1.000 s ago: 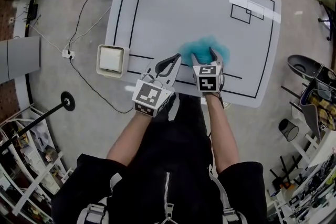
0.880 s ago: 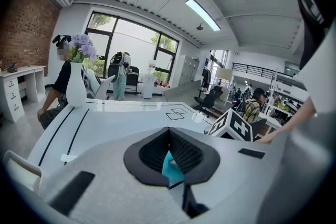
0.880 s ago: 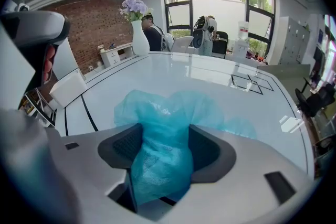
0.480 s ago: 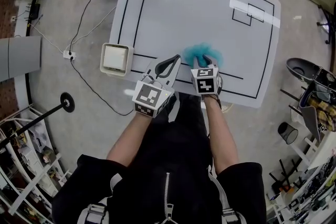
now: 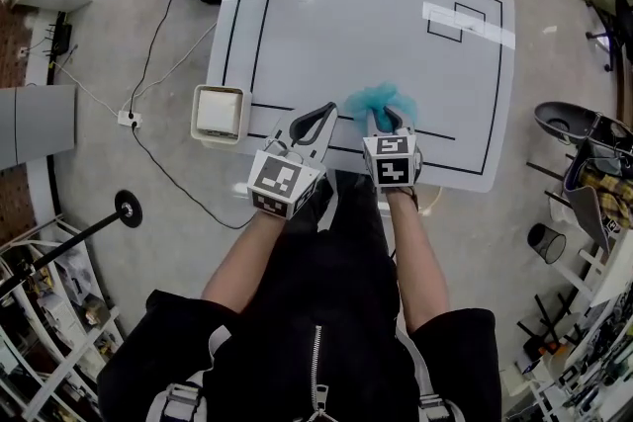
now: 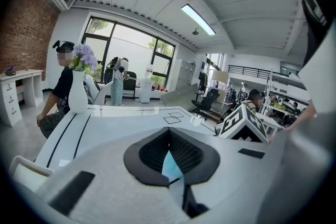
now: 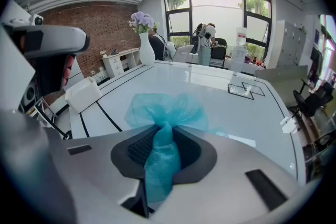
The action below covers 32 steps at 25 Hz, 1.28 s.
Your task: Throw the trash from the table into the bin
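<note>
The teal mesh wad (image 7: 157,110), judged light and crushable, is pinched at its neck by the right claw (image 7: 163,139), just closed onto it

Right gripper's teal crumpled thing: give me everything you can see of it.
The teal, translucent, crumpled sheet looks like thin film or fine netting. Its middle is bunched into a twisted neck between the jaws of the right gripper, which have just been closing and now pinch it. The loose rest puffs out beyond the tips. It sits over the white table near the front edge, by a black line. Whether its underside touches the table cannot be told.
</note>
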Motion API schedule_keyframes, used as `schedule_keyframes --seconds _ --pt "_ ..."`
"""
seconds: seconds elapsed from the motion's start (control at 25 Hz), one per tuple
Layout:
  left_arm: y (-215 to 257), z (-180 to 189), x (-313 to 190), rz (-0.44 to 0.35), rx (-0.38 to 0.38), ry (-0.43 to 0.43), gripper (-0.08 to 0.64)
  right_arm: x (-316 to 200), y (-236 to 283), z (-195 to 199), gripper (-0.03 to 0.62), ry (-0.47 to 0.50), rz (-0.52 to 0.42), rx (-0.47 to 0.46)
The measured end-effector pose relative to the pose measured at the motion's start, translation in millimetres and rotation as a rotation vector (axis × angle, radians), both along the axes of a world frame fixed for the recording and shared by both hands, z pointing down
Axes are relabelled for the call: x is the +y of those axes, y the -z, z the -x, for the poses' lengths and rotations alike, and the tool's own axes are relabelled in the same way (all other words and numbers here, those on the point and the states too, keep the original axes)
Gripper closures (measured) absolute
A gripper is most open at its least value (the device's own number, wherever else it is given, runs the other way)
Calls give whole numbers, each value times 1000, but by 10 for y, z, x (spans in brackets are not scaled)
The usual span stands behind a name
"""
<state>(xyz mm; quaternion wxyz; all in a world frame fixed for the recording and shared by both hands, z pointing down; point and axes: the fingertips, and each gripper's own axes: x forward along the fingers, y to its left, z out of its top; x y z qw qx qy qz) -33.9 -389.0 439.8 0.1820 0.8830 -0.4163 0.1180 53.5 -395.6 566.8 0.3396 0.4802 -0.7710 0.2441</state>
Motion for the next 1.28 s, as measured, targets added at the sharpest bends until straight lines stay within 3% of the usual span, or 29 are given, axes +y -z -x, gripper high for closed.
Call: schedule_keyframes --seconds 0.68,1.28 --pt "422 -1 221 -97 50 -54 552 254 1069 155 529 -36 -206 -38" --pt "710 86 545 -157 71 -93 552 682 1318 257 529 -77 -241 -25"
